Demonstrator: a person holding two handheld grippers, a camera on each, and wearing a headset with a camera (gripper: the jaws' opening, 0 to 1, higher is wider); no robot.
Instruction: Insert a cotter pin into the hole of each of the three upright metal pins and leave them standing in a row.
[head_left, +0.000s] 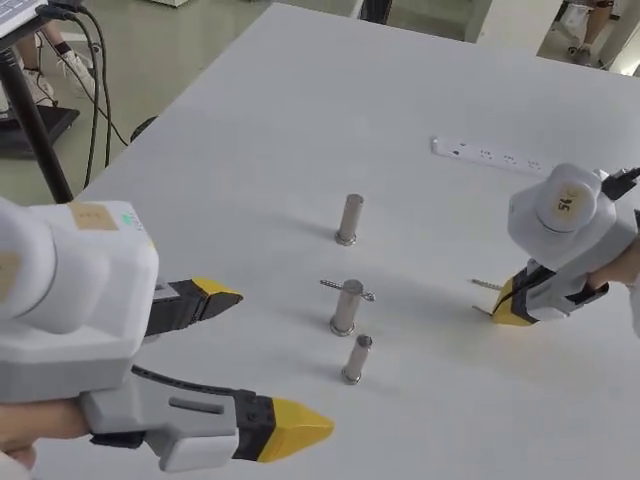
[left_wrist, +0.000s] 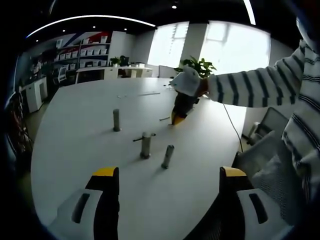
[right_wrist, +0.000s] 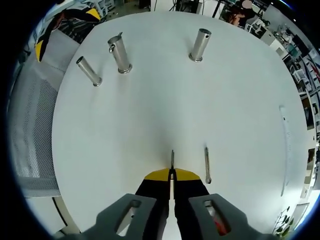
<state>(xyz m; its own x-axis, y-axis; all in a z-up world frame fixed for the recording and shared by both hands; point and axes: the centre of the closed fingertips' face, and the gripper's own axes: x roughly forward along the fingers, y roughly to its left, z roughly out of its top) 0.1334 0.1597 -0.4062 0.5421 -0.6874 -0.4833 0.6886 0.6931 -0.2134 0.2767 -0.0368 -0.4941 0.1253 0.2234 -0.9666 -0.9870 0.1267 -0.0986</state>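
Note:
Three upright metal pins stand in a row: the far pin (head_left: 349, 220) (right_wrist: 200, 45), the middle pin (head_left: 346, 307) (right_wrist: 120, 55) and the near pin (head_left: 356, 359) (right_wrist: 89, 71). A cotter pin (head_left: 346, 289) goes through the middle pin's top. My right gripper (head_left: 503, 306) (right_wrist: 171, 174) rests low on the table to the right of the row, shut on a second cotter pin (right_wrist: 172, 159) that sticks out past its tips. A third cotter pin (right_wrist: 206, 164) (head_left: 485, 285) lies on the table just beside it. My left gripper (head_left: 268, 362) (left_wrist: 169, 175) is open with nothing in it, in front and to the left of the row.
A white power strip (head_left: 490, 157) lies on the white table (head_left: 250, 150) at the back right. A stand with cables (head_left: 40, 120) is on the floor past the table's left edge. A striped sleeve (left_wrist: 260, 85) holds the right gripper.

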